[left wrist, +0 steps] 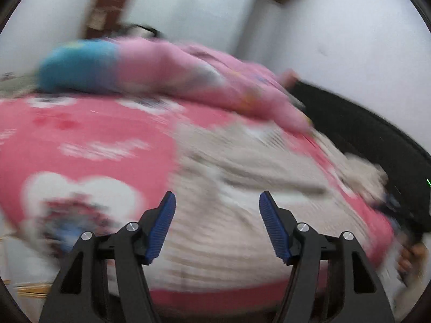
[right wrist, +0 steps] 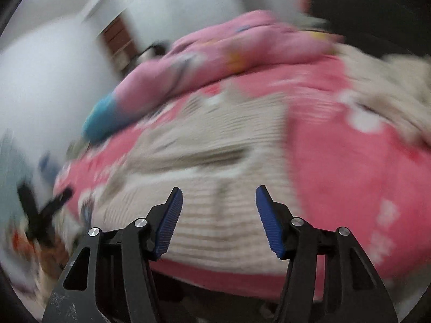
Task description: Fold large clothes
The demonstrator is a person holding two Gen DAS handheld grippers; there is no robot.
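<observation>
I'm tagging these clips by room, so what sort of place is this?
Probably a bedroom in a home. A bed with a pink patterned cover, a bunched pink quilt on top, a cream knit sweater spread out on it, plain white walls and a brown door behind.

Cream knit garment [left wrist: 229,215], spread flat, blurred

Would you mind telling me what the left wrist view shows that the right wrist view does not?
Only the left wrist view shows a white heart print on the bedcover. Only the right wrist view shows the left gripper, blurred at its left edge. Both share the beige knitted garment on the pink bedcover, the pink-and-blue bundle behind, and open blue-padded jaws.
</observation>
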